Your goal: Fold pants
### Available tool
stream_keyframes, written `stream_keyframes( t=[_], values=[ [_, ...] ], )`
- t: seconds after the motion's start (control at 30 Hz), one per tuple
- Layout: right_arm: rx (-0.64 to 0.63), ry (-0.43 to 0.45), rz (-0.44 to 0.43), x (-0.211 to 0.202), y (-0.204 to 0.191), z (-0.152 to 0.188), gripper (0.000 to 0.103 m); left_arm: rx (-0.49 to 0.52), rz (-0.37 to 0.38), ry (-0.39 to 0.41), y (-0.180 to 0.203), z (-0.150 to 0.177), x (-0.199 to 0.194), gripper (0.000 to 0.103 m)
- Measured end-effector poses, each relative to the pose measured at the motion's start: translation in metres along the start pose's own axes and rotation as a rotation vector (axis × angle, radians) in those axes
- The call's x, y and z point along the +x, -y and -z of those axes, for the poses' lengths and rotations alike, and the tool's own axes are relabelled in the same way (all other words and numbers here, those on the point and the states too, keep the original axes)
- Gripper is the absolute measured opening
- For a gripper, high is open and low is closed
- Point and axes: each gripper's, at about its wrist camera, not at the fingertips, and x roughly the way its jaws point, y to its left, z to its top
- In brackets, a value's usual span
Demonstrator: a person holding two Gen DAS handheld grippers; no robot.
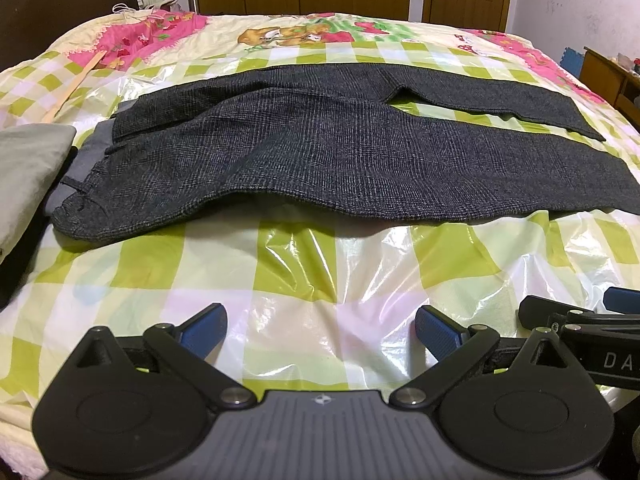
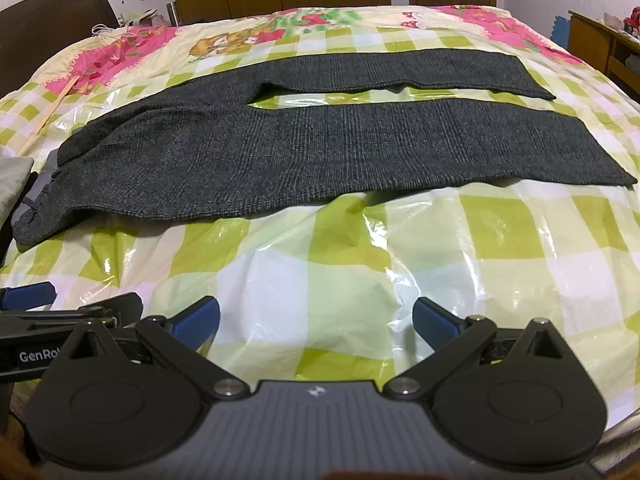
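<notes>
Dark grey checked pants (image 1: 320, 148) lie spread flat across the bed, waistband at the left, both legs running to the right with a gap between them. The right wrist view shows the same pants (image 2: 320, 152). My left gripper (image 1: 320, 326) hovers open over the plastic-covered bedspread, short of the pants' near edge, nothing between its blue pads. My right gripper (image 2: 316, 320) is open as well, just to the right of the left one, also short of the pants. Each gripper shows at the edge of the other's view.
The bed carries a green-checked spread (image 1: 288, 264) under shiny clear plastic. A grey folded cloth (image 1: 24, 168) lies at the left by the waistband. A wooden stick (image 1: 76, 80) rests at far left. A wooden cabinet (image 2: 600, 48) stands right of the bed; headboard at left.
</notes>
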Motion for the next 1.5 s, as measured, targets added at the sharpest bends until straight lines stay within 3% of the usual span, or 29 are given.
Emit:
stream_keyframes(
  t=[1.5],
  values=[
    [-0.007, -0.016, 0.022, 0.0017, -0.0025, -0.0016, 0.102, 0.004, -0.003, -0.008, 0.0024, -0.0003, 0.0016, 0.103]
  ],
)
